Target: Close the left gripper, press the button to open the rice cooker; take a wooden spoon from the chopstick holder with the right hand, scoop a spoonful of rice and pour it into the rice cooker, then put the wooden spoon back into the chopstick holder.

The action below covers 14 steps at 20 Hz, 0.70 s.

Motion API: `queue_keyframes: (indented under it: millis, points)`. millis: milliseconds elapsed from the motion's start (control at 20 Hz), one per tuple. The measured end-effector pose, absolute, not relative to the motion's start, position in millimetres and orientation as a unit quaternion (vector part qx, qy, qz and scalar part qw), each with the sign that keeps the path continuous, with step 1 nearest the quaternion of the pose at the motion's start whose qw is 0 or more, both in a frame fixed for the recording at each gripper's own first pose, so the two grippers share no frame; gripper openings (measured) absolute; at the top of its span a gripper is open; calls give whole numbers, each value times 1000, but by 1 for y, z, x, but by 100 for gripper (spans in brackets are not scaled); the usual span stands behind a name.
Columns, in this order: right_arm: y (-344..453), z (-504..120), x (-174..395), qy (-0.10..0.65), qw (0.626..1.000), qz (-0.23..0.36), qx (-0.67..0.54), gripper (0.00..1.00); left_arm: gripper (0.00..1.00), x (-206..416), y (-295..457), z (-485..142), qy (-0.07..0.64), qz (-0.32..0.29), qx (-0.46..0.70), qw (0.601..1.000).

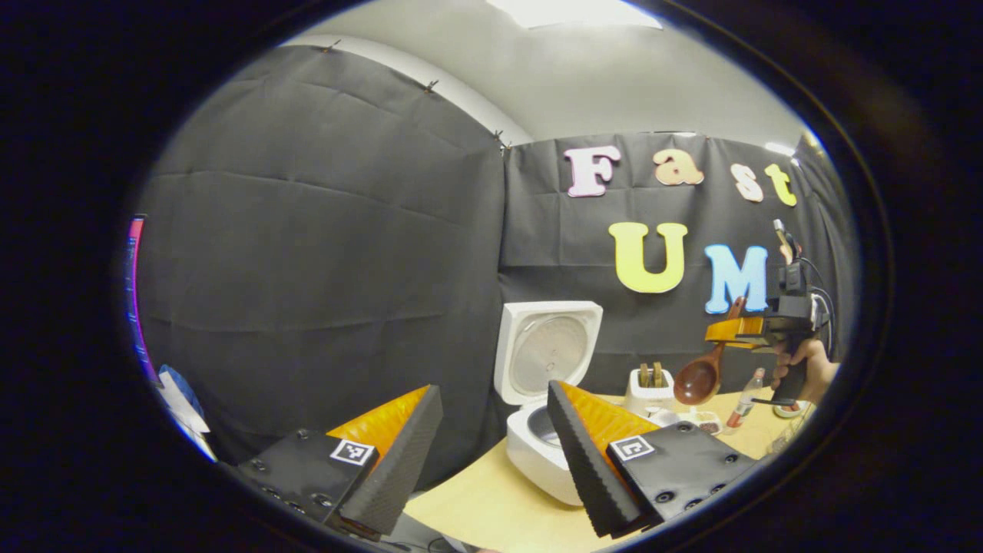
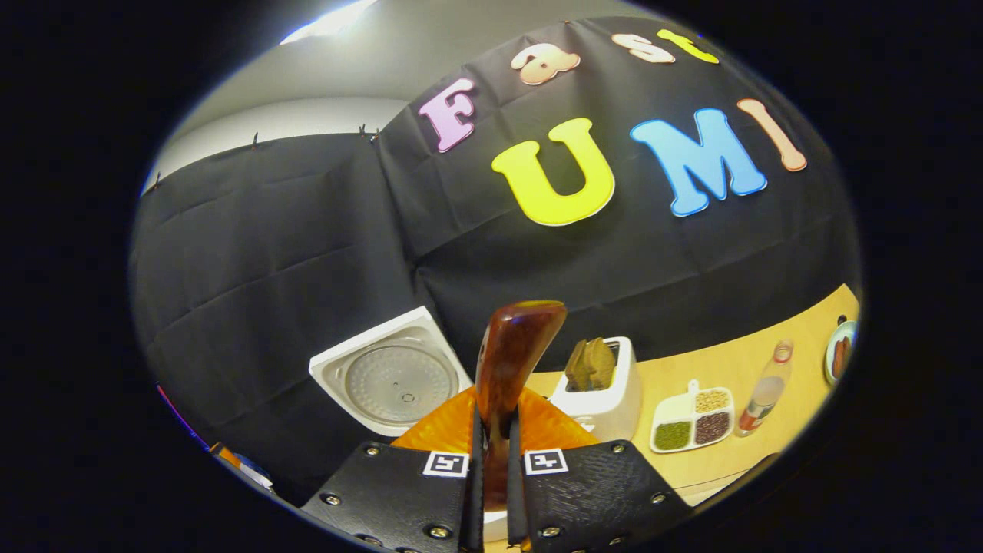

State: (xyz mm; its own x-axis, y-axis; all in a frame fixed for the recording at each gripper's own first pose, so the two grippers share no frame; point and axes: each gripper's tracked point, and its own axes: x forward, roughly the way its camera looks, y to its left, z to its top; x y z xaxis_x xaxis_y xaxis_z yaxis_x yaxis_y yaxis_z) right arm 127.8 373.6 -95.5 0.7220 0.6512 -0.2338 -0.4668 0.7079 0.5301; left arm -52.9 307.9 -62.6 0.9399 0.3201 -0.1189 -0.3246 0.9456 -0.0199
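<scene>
Above the tabletop [image 1: 491, 499], a hand [image 1: 806, 369] holds the right tongs [image 2: 491, 468] aloft, clamped on the wooden spoon [image 1: 700, 376]. Left tongs [image 1: 491, 453] hang apart before the open rice cooker [image 1: 537, 438]; the chopstick holder [image 2: 603, 399] stands beside it.

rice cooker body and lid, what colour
White, with a silvery inner plate in the raised lid; the rice cooker shows best in the left gripper view.

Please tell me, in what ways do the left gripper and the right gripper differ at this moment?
The left gripper has its fingers spread wide apart and holds nothing, while the right gripper is shut on the wooden spoon. The left gripper hangs low, close to the open rice cooker; the right gripper, seen in the left gripper view, is raised above the table near the chopstick holder. Both face the booth's wall.
</scene>
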Motion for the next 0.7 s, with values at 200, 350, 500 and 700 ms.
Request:
queue_keyframes:
  millis: [200, 350, 500, 700]
  points:
    - [315, -103, 135, 201, 917, 267, 218, 12, 96, -34, 286, -48, 44, 139, -14, 989]
    - [264, -106, 139, 192, 930, 230, 211, 12, 95, -19, 269, -44, 39, 120, -13, 992]
    - [210, -111, 140, 187, 943, 187, 201, 12, 95, 0, 251, -40, 35, 101, -13, 994]
    - [137, -120, 133, 185, 953, 129, 200, 12, 95, 20, 228, -30, 24, 79, -13, 997]
